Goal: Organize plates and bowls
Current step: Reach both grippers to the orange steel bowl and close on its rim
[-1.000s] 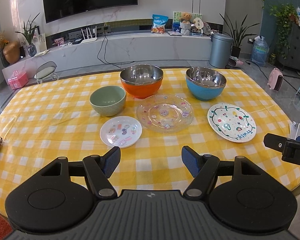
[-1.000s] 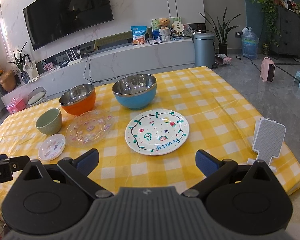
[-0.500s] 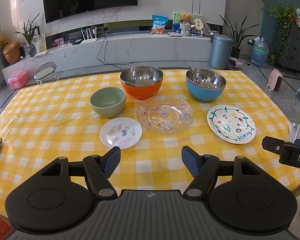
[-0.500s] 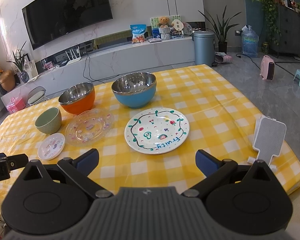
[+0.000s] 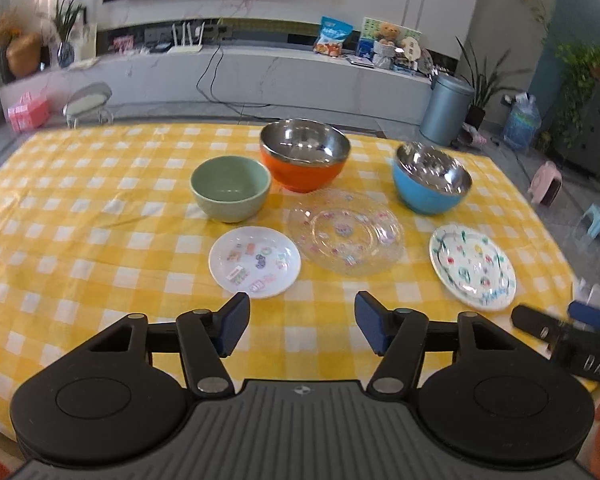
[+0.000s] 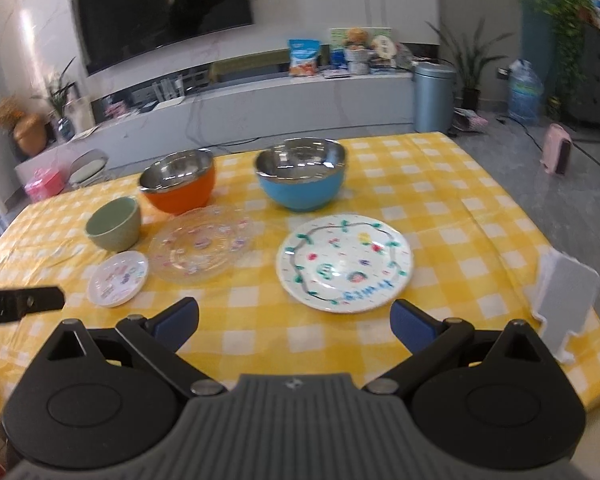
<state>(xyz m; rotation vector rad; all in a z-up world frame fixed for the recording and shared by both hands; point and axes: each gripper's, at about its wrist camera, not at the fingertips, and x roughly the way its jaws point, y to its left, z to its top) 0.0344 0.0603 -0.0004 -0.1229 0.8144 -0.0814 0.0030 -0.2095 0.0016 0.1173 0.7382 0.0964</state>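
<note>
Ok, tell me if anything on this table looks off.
Nothing stands out. The green bowl, orange bowl and blue bowl stand upright and empty; the sticker plate, glass plate and painted plate lie flat, unbroken.

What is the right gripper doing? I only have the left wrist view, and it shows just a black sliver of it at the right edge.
Observer: The right gripper is open and empty.
Operator: What is in front of it?
Observer: The painted white plate lies flat straight ahead of it, with the blue bowl further back, apart from the plate.
Operator: And the blurred white shape near the table's right edge?
Observer: It is a white piece with a grey panel, at the right edge of the tablecloth. I cannot tell what it is.
</note>
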